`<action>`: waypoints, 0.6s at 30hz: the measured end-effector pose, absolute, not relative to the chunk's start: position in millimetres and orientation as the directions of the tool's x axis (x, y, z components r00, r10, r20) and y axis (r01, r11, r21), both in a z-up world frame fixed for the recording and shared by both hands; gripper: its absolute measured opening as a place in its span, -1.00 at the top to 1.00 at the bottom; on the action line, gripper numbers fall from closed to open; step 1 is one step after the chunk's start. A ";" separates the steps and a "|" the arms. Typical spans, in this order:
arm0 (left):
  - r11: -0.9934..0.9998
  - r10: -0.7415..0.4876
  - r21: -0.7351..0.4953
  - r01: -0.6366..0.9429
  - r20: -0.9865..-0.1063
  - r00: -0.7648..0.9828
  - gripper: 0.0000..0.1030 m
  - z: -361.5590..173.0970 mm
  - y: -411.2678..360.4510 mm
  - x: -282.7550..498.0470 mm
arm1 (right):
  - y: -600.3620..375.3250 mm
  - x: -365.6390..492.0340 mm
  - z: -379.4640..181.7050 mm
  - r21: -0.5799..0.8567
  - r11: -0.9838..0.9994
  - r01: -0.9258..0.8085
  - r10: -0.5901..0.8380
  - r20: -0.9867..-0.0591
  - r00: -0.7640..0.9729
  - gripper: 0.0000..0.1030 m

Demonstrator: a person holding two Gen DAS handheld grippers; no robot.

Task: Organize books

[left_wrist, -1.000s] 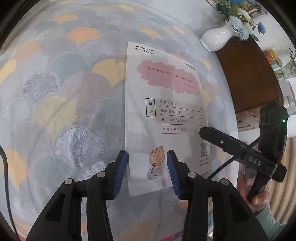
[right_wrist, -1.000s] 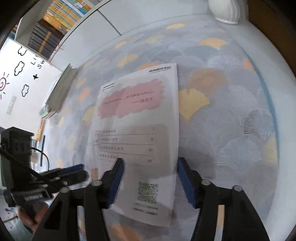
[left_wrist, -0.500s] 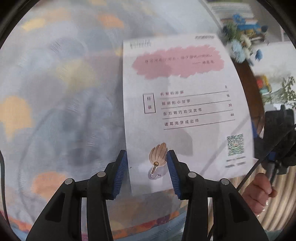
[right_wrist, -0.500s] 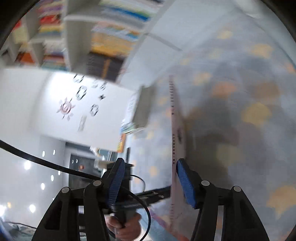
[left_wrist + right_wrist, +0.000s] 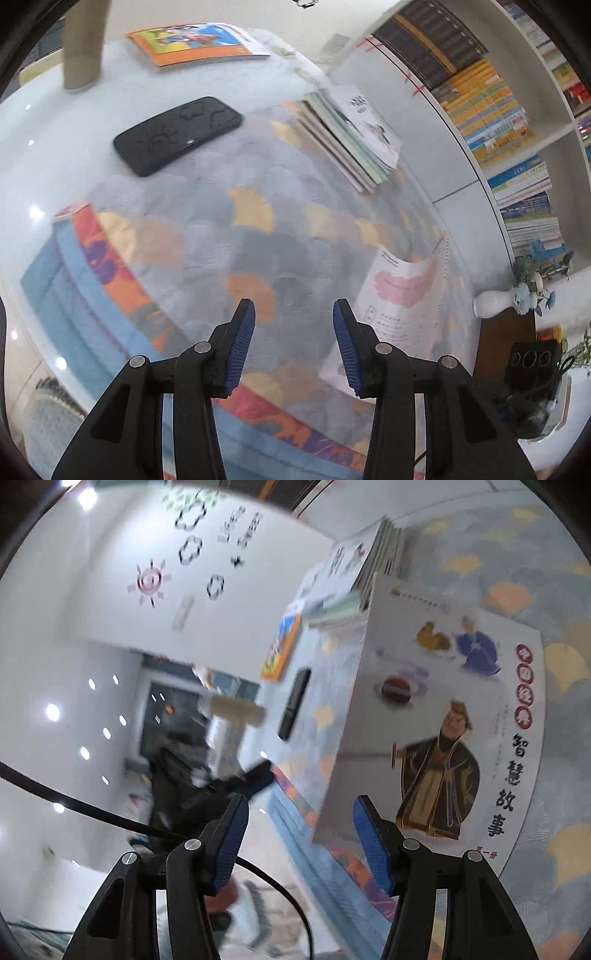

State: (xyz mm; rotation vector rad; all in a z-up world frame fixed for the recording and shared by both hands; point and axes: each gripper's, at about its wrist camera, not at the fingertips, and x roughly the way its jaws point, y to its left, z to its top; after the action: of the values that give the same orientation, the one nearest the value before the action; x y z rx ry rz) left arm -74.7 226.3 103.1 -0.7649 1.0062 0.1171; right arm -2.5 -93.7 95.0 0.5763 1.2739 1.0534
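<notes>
book flipped and let go, stack waiting

the tabletop with its fan-patterned grey and yellow cloth (image 5: 258, 221) now fills my left view, where a second ago the thin white storybook (image 5: 436, 716) lay flat, contents page up, between both pairs of fingers. it now stands tilted near the front edge, cover toward my right gripper (image 5: 299, 840), beside it. my left gripper (image 5: 293, 341) has swung away; both are open, empty. next, i judge, it joins the stack of thin books (image 5: 351, 140).
</notes>
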 end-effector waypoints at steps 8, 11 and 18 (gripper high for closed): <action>0.757 -0.423 -0.584 -0.293 -0.780 0.461 0.22 77.7 169.1 -33.5 | -128.7 2.4 68.0 0.648 0.701 -0.299 0.699 -0.707 0.106 -0.13; 0.726 -0.512 -0.645 -0.236 -0.738 0.440 0.22 72.9 139.8 -18.6 | -154.3 10.4 49.9 0.652 0.731 -0.200 0.679 -0.723 0.124 -0.13; 0.742 -0.551 -0.645 -0.181 -0.742 0.382 0.22 67.8 85.6 4.8 | -143.7 30.0 48.0 0.598 0.779 -0.189 0.625 -0.765 0.154 -0.13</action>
State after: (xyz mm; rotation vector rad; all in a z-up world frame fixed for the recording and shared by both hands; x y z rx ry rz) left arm 4.8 85.6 67.8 -0.7353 1.1808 -0.2654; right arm 30.0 -143.7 48.0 0.4061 1.2933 0.6069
